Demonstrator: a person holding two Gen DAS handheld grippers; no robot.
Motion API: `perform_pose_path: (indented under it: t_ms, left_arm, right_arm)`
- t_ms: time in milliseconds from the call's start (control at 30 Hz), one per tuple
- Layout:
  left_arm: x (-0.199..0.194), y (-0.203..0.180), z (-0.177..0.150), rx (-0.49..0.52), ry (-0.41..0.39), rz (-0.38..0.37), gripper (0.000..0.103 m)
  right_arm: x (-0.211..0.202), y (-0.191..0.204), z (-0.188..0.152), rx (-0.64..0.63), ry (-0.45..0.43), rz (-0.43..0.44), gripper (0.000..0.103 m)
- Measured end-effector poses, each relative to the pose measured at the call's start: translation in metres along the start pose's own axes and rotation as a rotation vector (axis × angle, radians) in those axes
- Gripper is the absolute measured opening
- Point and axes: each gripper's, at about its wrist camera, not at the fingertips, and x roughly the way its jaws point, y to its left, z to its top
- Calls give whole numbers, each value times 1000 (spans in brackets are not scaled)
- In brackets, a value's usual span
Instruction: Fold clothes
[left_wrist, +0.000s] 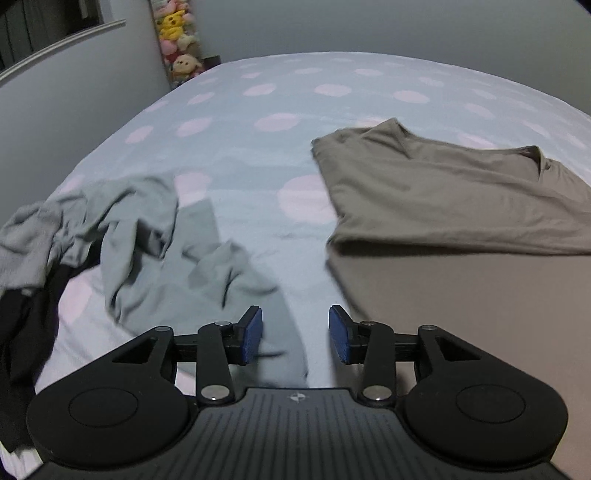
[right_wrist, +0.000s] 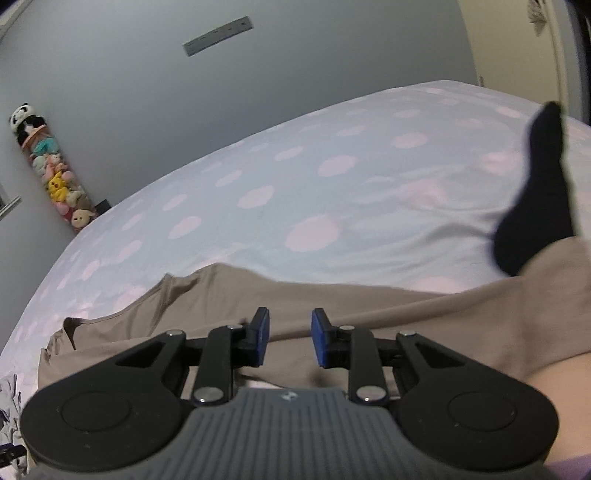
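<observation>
Left gripper (left_wrist: 295, 334): our jaws open, empty.
Right gripper (right_wrist: 290, 338): open, empty.
Risk: grabbing grey garment (left_wrist: 147, 236) carelessly could disturb our folded tan shirt (left_wrist: 454, 199).

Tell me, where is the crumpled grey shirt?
In the left wrist view the crumpled grey shirt lies on the spotted bed, left of the flat tan shirt and beside some black clothing.

1 tan shirt (left_wrist: 443, 199), 1 grey garment (left_wrist: 147, 236), 1 black garment (left_wrist: 22, 332), 1 sock (right_wrist: 535, 192).
</observation>
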Motion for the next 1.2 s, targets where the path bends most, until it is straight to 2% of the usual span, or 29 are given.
perform_pose_path:
  t_ms: [167, 233, 333, 433, 633, 800, 900, 933, 1033, 1100, 1200]
  left_arm:
    - [-5, -2, -7, 11, -23, -35, 39]
    - [-6, -1, -7, -9, -32, -57, 39]
    - [-8, 0, -7, -29, -39, -70, 39]
    - [-11, 1, -7, -38, -44, -77, 39]
    - [-15, 2, -10, -35, -57, -66, 39]
    - [-17, 0, -12, -45, -72, -22, 39]
    - [-20, -2, -13, -37, -84, -21, 40]
    - [-20, -3, -13, -29, -84, -18, 40]
    - [-18, -2, -14, -17, -72, -10, 40]
    - [-16, -1, -14, -12, -61, -11, 40]
    - [-16, 0, -14, 1, -53, -14, 40]
  right_arm:
    - [-46, -47, 30, -33, 12, -174, 29]
    - [-62, -69, 40, -11, 17, -243, 29]
    - [-74, -99, 47, 34, 31, -299, 29]
    - [-72, -125, 49, 97, 66, -312, 38]
    - [-48, -142, 39, 132, 115, -334, 38]
    - [-39, -149, 35, 186, 108, -296, 36]
    - [-37, -146, 37, 211, 122, -275, 27]
    - [-36, -141, 39, 203, 123, -286, 18]
    - [-33, -127, 44, 150, 133, -337, 3]
    - [-32, -115, 47, 110, 138, -376, 3]
    - [-38, -94, 55, 85, 116, -364, 3]
